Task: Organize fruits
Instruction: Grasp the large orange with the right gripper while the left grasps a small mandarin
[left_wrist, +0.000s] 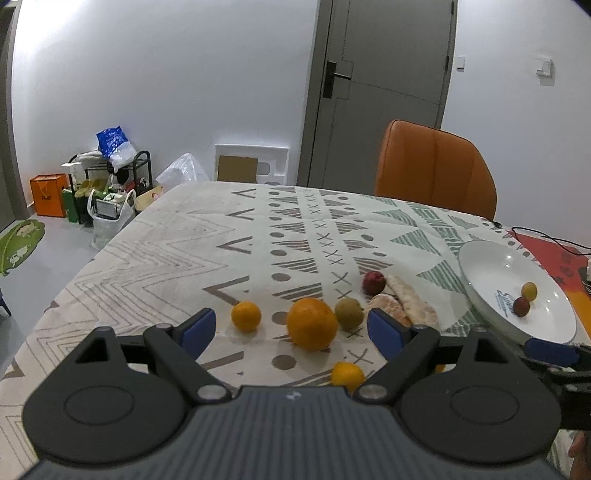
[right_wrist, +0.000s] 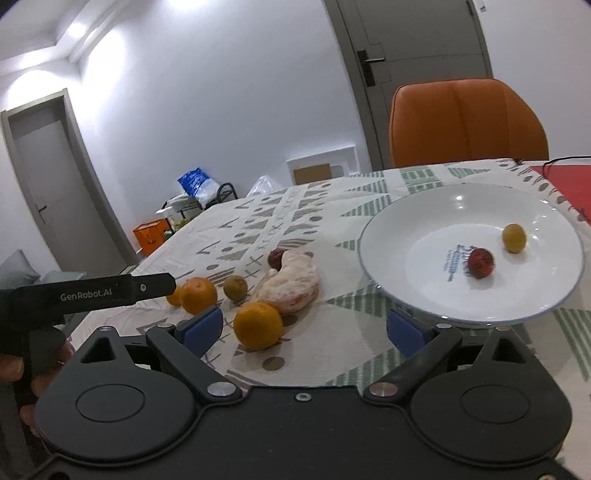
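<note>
The left hand-held gripper (left_wrist: 291, 334) is spread wide and pinches nothing; a large orange (left_wrist: 312, 324) lies on the table (left_wrist: 155, 258) just past its fingertips. The right hand-held gripper (right_wrist: 304, 329) is likewise spread and empty, with a small orange (right_wrist: 258, 325) between its pads but untouched. Taking the white plate (right_wrist: 402, 225) as landmark: a peeled fruit piece (right_wrist: 291, 280) lies just left of it, a greenish fruit (right_wrist: 235, 287) and two more oranges further left. On the plate rest a red fruit (right_wrist: 480, 263) and a yellow-green fruit (right_wrist: 513, 238). Beyond the plate stands an orange chair (right_wrist: 465, 122).
</note>
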